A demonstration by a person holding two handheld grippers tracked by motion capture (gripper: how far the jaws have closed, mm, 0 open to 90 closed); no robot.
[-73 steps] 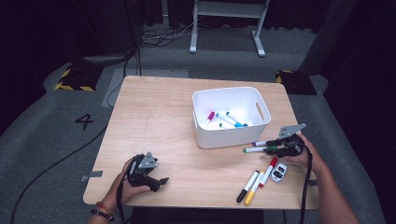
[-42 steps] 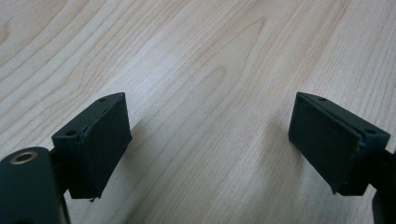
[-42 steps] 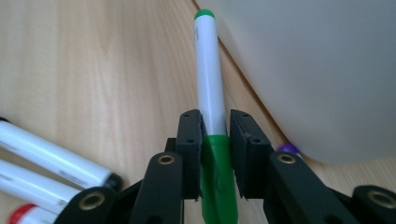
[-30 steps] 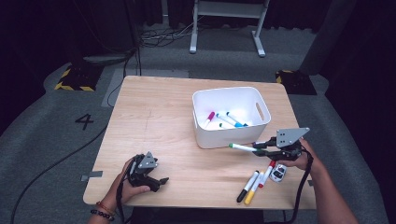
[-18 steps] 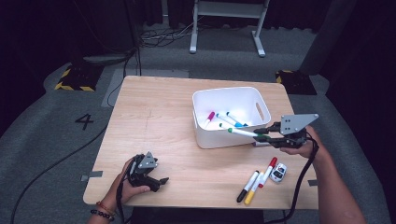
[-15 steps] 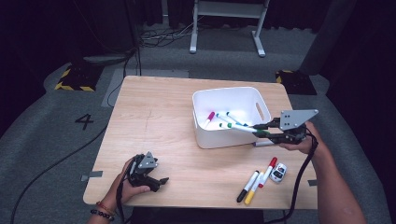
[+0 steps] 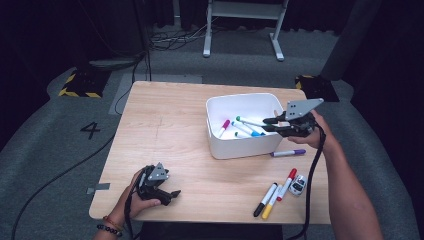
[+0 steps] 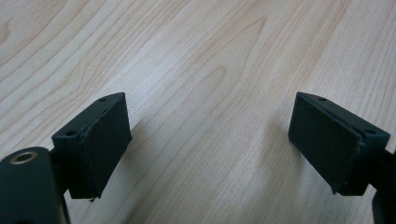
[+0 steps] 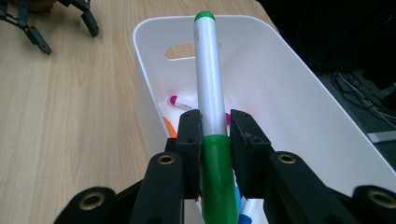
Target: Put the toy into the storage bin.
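Over the bin [image 7: 242,145], jaws clamp the green marker [image 9: 208,93].

Markers [image 7: 245,129] lie in the bin [image 7: 242,148]; others [image 7: 274,193] lie before it.

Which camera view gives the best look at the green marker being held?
The right gripper view: the green marker runs up the middle, clamped between the right gripper's jaws over the white bin. The high view shows it small, above the bin. The left gripper view shows bare table.
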